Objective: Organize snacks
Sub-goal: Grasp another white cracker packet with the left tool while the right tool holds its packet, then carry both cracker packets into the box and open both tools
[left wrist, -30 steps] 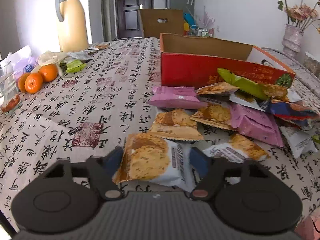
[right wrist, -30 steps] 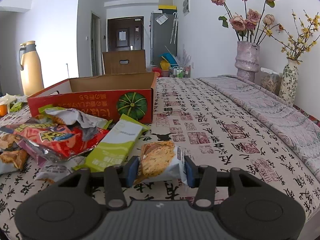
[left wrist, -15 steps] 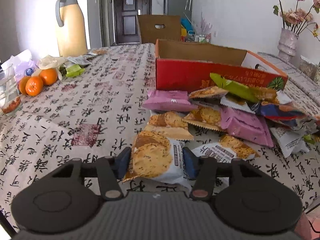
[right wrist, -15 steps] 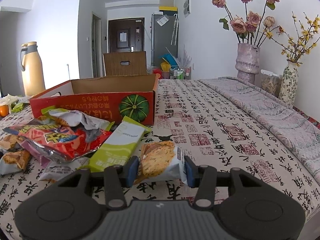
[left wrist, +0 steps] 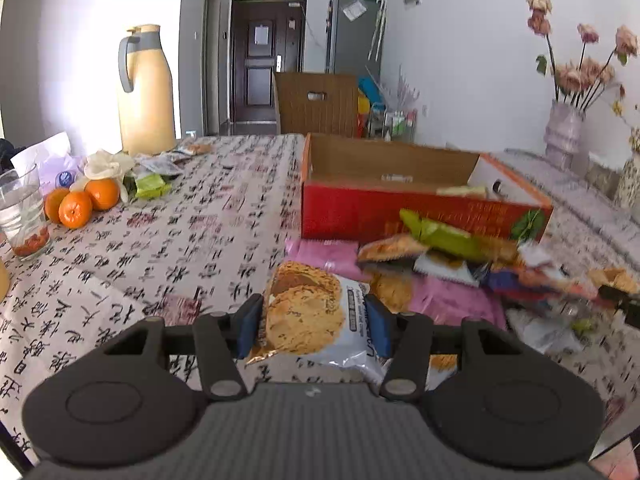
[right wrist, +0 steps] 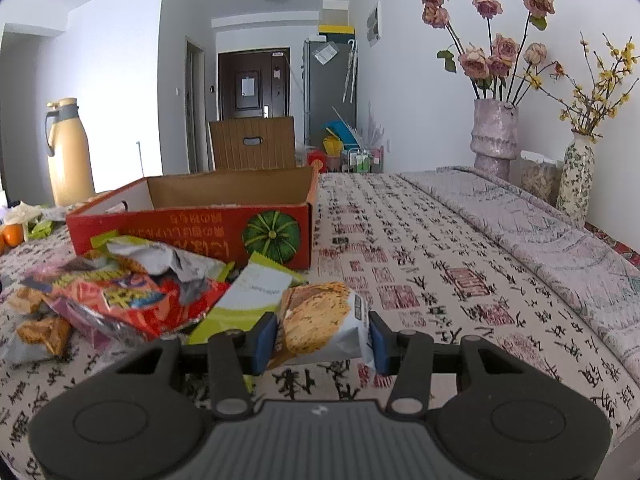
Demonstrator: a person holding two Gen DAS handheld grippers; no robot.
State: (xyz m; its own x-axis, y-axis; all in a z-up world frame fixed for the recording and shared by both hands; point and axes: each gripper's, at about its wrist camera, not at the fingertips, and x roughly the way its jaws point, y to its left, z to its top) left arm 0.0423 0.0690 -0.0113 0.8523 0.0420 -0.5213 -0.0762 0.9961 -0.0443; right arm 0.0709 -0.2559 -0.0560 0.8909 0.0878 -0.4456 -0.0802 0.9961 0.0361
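Left gripper point(left wrist: 313, 326): jaws narrowed a lot vs a second ago, when they stood wide either side of the cookie packet point(left wrist: 316, 316) lying on the tablecloth point(left wrist: 180, 240). Now both blue pads press the packet's sides and it's clamped. The packet sits higher in the left view than before, its front end off the cloth, and the heap of snacks point(left wrist: 460, 276) in front of the red box point(left wrist: 400, 212) has dropped lower behind it, slightly motion-blurred. The left view is tilted up: more of the box's inside is visible, and one pale packet shows inside the box near its right end.

Right gripper point(right wrist: 322, 338): no change. Jaws at the same narrow gap, pads gripping a second cookie packet point(right wrist: 324, 322) by its sides, held in front of the red box point(right wrist: 192, 224) near its right corner, just right of the green packet point(right wrist: 252, 296) that leans toward the box. The right view matches the earlier frames almost exactly.

Left of the box: oranges point(left wrist: 80, 204), glass point(left wrist: 24, 216) and yellow jug point(left wrist: 146, 92) are unchanged on the cloth. Right of the box: two flower vases point(right wrist: 494, 136) by the wall, also unchanged.
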